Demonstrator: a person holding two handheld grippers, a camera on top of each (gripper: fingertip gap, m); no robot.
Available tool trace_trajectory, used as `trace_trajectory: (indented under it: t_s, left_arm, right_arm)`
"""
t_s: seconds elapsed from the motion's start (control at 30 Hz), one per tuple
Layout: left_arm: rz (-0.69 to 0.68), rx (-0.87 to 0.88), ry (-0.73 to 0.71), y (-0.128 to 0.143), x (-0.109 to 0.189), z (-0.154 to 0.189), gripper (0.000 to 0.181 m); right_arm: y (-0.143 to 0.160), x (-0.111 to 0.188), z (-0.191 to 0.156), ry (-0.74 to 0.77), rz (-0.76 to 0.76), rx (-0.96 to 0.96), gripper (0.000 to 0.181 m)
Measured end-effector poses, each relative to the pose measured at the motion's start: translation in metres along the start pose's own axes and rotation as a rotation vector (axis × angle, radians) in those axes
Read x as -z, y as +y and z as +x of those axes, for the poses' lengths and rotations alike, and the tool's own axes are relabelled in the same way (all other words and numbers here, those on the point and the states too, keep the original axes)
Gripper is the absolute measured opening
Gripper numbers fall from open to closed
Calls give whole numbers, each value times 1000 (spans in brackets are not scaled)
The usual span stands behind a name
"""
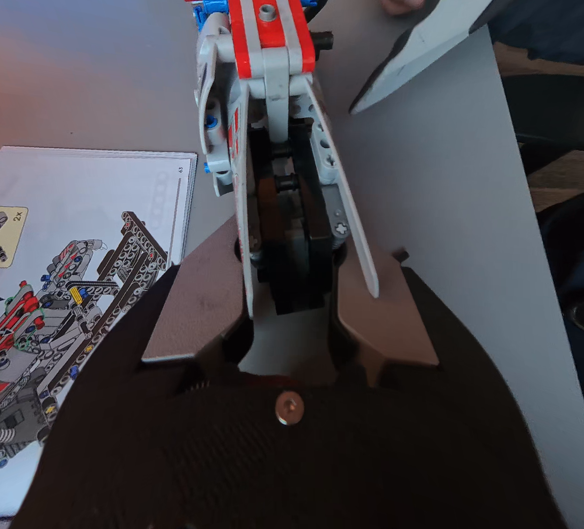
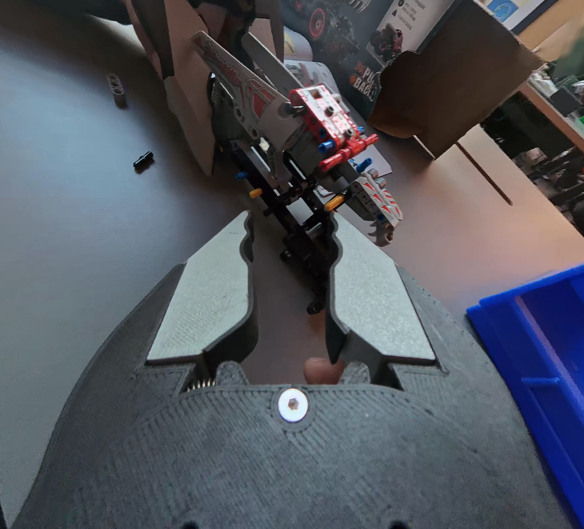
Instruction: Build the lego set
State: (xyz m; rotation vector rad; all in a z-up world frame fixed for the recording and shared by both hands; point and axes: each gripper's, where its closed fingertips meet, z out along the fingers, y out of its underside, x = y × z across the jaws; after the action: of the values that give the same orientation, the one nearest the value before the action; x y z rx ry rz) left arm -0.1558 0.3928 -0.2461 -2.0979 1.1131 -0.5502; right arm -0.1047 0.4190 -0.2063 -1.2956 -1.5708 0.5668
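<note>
The half-built lego model (image 1: 275,49) is grey and black with a red striped top and blue pins. My left gripper (image 1: 290,248) is shut on its grey side panels and holds it above the table. The right wrist view shows the model (image 2: 319,122) tilted, with a toothed grey jaw part (image 2: 376,204). Its black frame (image 2: 306,248) reaches down into the gap of my right gripper (image 2: 290,218). That gripper is open, and the frame lies close to its right finger (image 2: 373,292). The left wrist view shows the right gripper (image 1: 410,49) just right of the model.
An open instruction booklet (image 1: 79,245) lies on the grey table (image 1: 94,71) to the left. A blue bin (image 2: 537,356) stands at the right. The lego box (image 2: 331,8) and a cardboard flap (image 2: 442,87) stand behind. A black pin (image 2: 143,160) and a small grey beam (image 2: 116,89) lie loose. My right fingertips sit around 8 cm from my left ones.
</note>
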Motion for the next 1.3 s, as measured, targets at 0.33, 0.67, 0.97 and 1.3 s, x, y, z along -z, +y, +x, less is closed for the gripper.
trace_trajectory:
  t_s: [0.33, 0.67, 0.97, 1.3]
  left_arm:
    - [-5, -99, 98, 5, 5, 1, 52]
    - [-9, -100, 95, 5, 4, 2, 60]
    - [-11, -126, 75, -1, -4, 8, 64]
    - [12, -97, 90, -3, -1, 9, 79]
  right_arm:
    - [-14, 1, -39, -27, 12, 118, 38]
    - [-1, -23, -26, 19, -124, 95, 31]
    - [1, -26, -20, -2, -138, 8, 34]
    - [1, -27, -21, -51, -132, -38, 27]
